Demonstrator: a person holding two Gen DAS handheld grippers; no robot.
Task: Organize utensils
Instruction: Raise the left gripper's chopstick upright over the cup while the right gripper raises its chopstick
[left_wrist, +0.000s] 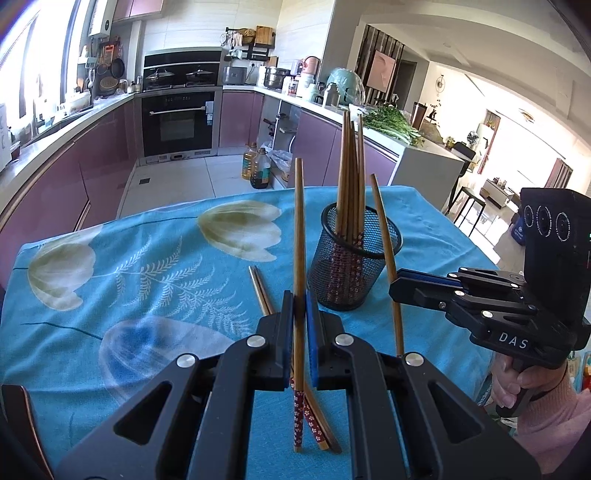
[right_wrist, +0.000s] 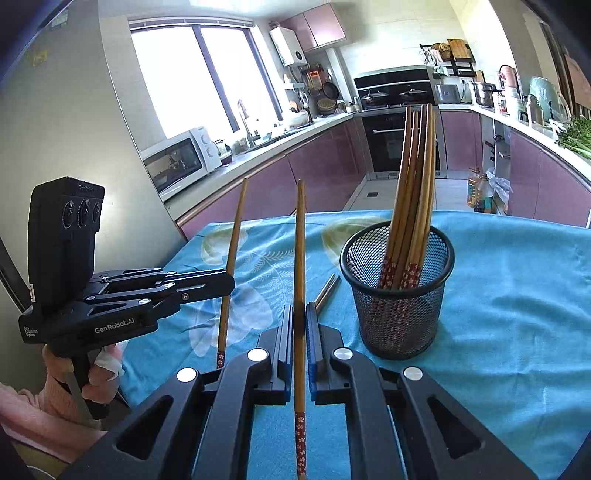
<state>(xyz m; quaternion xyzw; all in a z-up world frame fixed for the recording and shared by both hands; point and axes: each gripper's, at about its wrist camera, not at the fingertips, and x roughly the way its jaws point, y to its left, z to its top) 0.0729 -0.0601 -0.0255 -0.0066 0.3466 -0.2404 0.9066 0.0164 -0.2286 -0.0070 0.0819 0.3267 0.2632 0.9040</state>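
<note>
My left gripper (left_wrist: 300, 314) is shut on a wooden chopstick (left_wrist: 299, 236) and holds it upright, red patterned end down. My right gripper (right_wrist: 300, 321) is shut on another chopstick (right_wrist: 300, 258), also upright. Each gripper shows in the other's view: the right (left_wrist: 402, 284) with its chopstick (left_wrist: 386, 251), the left (right_wrist: 225, 282) with its chopstick (right_wrist: 232, 243). A black mesh holder (left_wrist: 354, 258) with several chopsticks stands on the blue cloth, just right of both grippers (right_wrist: 397, 291). Two more chopsticks (left_wrist: 260, 291) lie flat on the cloth under the left gripper; they also show in the right wrist view (right_wrist: 327, 291).
The table carries a blue floral cloth (left_wrist: 147, 266). Behind it are purple kitchen cabinets (left_wrist: 92, 158), an oven (left_wrist: 177, 125) and oil bottles (left_wrist: 255, 166) on the floor. A counter with greens (left_wrist: 391, 122) runs along the right. A microwave (right_wrist: 181, 158) sits on the left counter.
</note>
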